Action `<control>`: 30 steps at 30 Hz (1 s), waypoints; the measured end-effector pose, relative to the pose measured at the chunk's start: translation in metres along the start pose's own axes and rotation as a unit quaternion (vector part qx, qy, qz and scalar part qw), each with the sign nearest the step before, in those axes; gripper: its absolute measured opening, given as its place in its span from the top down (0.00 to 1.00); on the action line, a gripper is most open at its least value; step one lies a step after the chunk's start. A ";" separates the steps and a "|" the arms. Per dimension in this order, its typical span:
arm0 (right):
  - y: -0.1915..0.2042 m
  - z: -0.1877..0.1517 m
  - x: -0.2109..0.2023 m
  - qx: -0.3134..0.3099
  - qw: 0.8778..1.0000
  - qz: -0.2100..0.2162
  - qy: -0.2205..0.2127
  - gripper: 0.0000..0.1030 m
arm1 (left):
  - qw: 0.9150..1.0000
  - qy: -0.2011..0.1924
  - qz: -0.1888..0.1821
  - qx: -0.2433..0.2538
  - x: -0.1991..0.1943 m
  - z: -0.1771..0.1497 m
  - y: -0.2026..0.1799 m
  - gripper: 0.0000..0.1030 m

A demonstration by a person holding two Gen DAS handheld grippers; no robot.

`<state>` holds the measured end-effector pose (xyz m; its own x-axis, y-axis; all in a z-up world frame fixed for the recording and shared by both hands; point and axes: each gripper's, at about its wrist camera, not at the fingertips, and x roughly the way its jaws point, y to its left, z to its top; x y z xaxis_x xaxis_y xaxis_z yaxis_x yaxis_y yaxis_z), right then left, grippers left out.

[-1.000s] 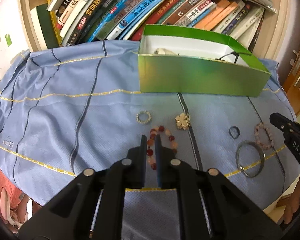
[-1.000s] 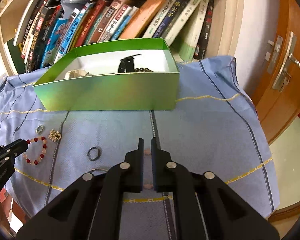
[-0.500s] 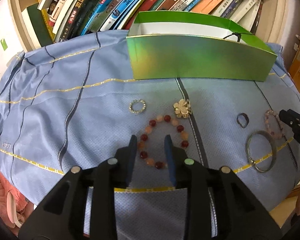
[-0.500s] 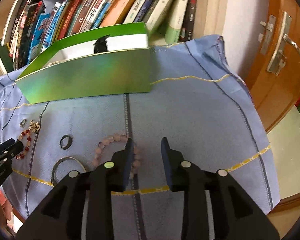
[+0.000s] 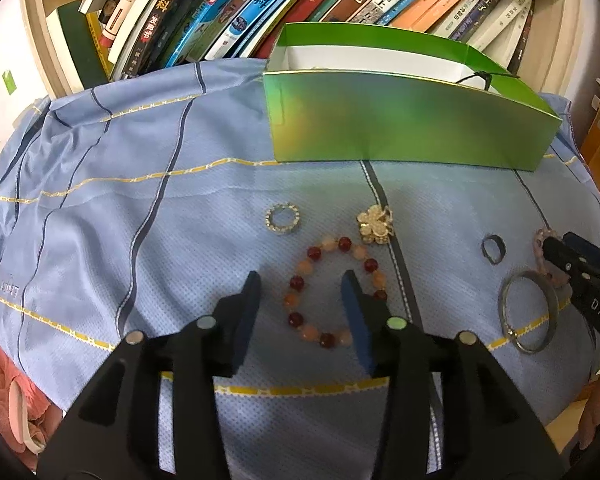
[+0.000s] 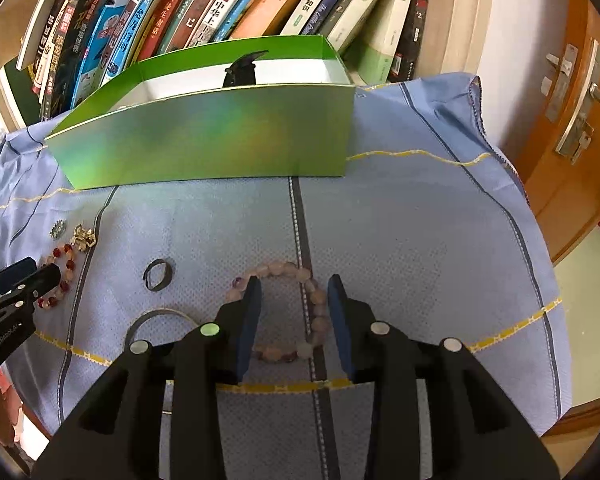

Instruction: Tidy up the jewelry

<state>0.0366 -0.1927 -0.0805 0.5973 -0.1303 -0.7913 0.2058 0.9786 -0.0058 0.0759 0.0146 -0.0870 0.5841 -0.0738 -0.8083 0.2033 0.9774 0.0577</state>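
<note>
The left hand-held gripper [image 5: 302, 282] hangs released over the red and peach beaded bracelet [image 5: 337, 290], which lies flat on the blue striped cloth [image 5: 140, 208] covering the worktop; its jaws have just been opening and now straddle the near part of the loop without pressing it. The right hand-held gripper [image 6: 294, 286] is likewise released, its jaws parted over the pale pink beaded bracelet [image 6: 286, 312], nothing clenched.

Both bracelets are probably light, limp strings of hard, smooth beads: they will sag and swing once lifted, and round beads can roll out of a pinch. The safest hold seems to be across one side of the loop, pads closing on a bead or two.

The shiny green cardboard box [image 5: 404, 128] stands well behind them; what it already holds is hard to make out.
</note>
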 end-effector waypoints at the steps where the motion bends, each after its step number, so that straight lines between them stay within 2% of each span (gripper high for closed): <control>1: -0.001 0.000 0.000 0.000 1.000 0.000 0.000 0.66 | 1.000 -0.001 0.002 0.000 0.000 0.000 -0.001 0.57; 3: -0.002 0.000 0.001 0.000 1.000 0.000 -0.002 0.66 | 1.000 -0.004 0.006 0.005 0.000 0.000 -0.003 0.58; 5: -0.002 0.000 0.001 0.002 1.000 0.001 -0.003 0.67 | 1.000 -0.005 -0.001 0.009 0.000 0.000 -0.004 0.66; 7: -0.003 0.000 0.000 0.006 1.000 0.001 -0.003 0.76 | 1.000 -0.005 -0.008 0.011 -0.001 0.000 -0.007 0.74; 8: -0.004 0.000 0.000 0.008 1.000 0.003 -0.002 0.86 | 1.000 -0.005 -0.007 0.013 -0.001 0.000 -0.008 0.76; 9: -0.004 0.000 0.000 0.010 1.000 0.005 -0.001 0.90 | 1.000 -0.006 -0.007 0.013 -0.001 -0.001 -0.010 0.83; 12: -0.002 -0.001 -0.002 0.006 1.000 0.004 -0.001 0.91 | 1.000 -0.007 -0.001 0.015 -0.002 -0.002 -0.012 0.92; 16: 0.001 0.000 -0.008 0.001 1.000 0.005 -0.007 0.92 | 1.000 -0.013 0.003 0.010 -0.007 -0.001 -0.010 0.92; 30: 0.002 0.021 -0.057 -0.004 0.997 0.009 -0.077 0.92 | 0.998 -0.069 -0.013 0.009 -0.050 0.009 -0.009 0.92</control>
<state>0.0191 -0.1863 -0.0225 0.7125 -0.1352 -0.6885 0.1888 0.9820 0.0025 0.0519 0.0077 -0.0419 0.6807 -0.1257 -0.7217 0.2318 0.9715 0.0494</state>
